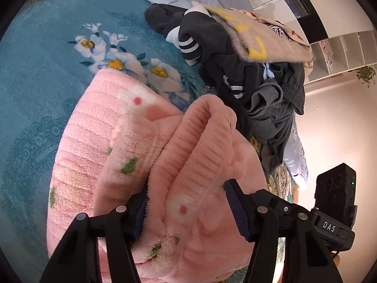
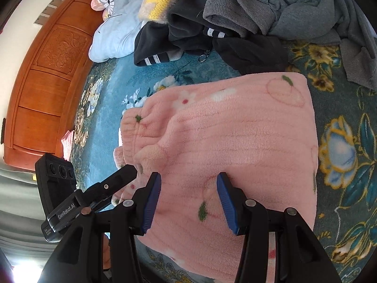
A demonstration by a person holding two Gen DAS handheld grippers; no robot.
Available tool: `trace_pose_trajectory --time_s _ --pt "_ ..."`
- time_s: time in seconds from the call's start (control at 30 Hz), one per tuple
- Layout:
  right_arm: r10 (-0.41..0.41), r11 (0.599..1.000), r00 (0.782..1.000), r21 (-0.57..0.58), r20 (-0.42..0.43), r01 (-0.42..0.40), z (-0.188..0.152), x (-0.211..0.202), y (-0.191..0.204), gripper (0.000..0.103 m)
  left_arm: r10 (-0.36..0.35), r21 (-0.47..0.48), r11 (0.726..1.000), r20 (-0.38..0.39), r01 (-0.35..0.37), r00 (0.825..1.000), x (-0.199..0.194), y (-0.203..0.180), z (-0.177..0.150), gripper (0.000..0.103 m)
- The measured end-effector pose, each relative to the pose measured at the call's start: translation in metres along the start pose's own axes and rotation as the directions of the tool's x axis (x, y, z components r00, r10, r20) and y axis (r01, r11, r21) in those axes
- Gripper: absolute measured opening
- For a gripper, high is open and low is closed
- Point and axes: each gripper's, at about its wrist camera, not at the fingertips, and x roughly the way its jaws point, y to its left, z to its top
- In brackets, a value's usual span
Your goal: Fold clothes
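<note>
A pink fleece garment (image 1: 132,155) with small flower and leaf prints lies folded on the blue flowered bedspread (image 1: 42,75). My left gripper (image 1: 188,212) has its jaws spread around a bunched fold of the pink fleece, which fills the gap between the blue pads. In the right wrist view the pink garment (image 2: 235,136) lies flat and roughly rectangular. My right gripper (image 2: 188,200) is open just above its near edge, with nothing between the pads. The left gripper (image 2: 117,181) shows at the garment's left end.
A pile of unfolded clothes sits beyond the garment: dark striped-cuff pieces (image 1: 200,44), a grey sweater (image 2: 294,7) and a beige fuzzy one (image 1: 259,35). A pale blue pillow (image 2: 117,30) lies by the wooden headboard (image 2: 47,75). White shelves (image 1: 341,52) stand beyond the bed.
</note>
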Motion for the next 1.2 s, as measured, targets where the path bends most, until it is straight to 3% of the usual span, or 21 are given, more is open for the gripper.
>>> trace_pose_trajectory --time_s 0.13,0.17,0.43,0.6,0.87,0.9,0.97,1.03,1.2 --pt "-0.004 1.0 1.0 -0.001 0.0 0.004 -0.001 0.0 0.002 0.051 0.02 0.047 0.999 0.026 -0.021 0.999 -0.009 -0.005 -0.004 0.024" --pt "-0.004 1.0 1.0 0.0 0.0 0.004 -0.002 0.0 0.002 0.051 0.023 0.059 0.998 0.032 -0.025 0.999 -0.011 -0.006 -0.005 0.022" --pt "0.009 1.0 1.0 0.015 -0.005 -0.009 -0.005 0.0 0.006 0.051 0.032 0.089 0.995 -0.01 -0.031 0.999 -0.003 -0.011 -0.015 0.024" --pt "0.009 1.0 1.0 0.013 -0.004 -0.009 -0.006 -0.002 0.008 0.051 0.019 0.103 0.994 0.025 -0.022 1.0 -0.013 -0.014 -0.019 0.015" --pt "0.045 0.999 0.998 -0.013 0.037 -0.045 -0.004 -0.015 0.013 0.051 -0.156 0.063 0.987 0.104 0.15 0.982 -0.078 0.005 -0.021 0.014" --pt "0.052 0.998 0.998 -0.021 0.042 -0.051 -0.003 -0.017 0.014 0.051 -0.143 0.054 0.989 0.1 0.138 0.985 -0.082 0.011 -0.023 0.014" --pt "0.049 0.998 0.998 -0.032 0.038 -0.048 -0.003 -0.017 0.015 0.051 -0.019 0.019 1.0 0.04 0.018 0.999 -0.071 0.03 -0.03 0.014" --pt "0.035 0.999 0.999 -0.013 0.004 -0.035 -0.005 -0.007 0.011 0.05 0.045 -0.035 0.998 -0.024 -0.046 0.999 -0.057 0.048 -0.038 0.015" --pt "-0.008 1.0 0.999 -0.018 -0.054 0.007 -0.014 0.015 0.006 0.051 0.003 -0.068 0.998 0.011 -0.002 1.0 -0.062 0.048 -0.037 0.018"
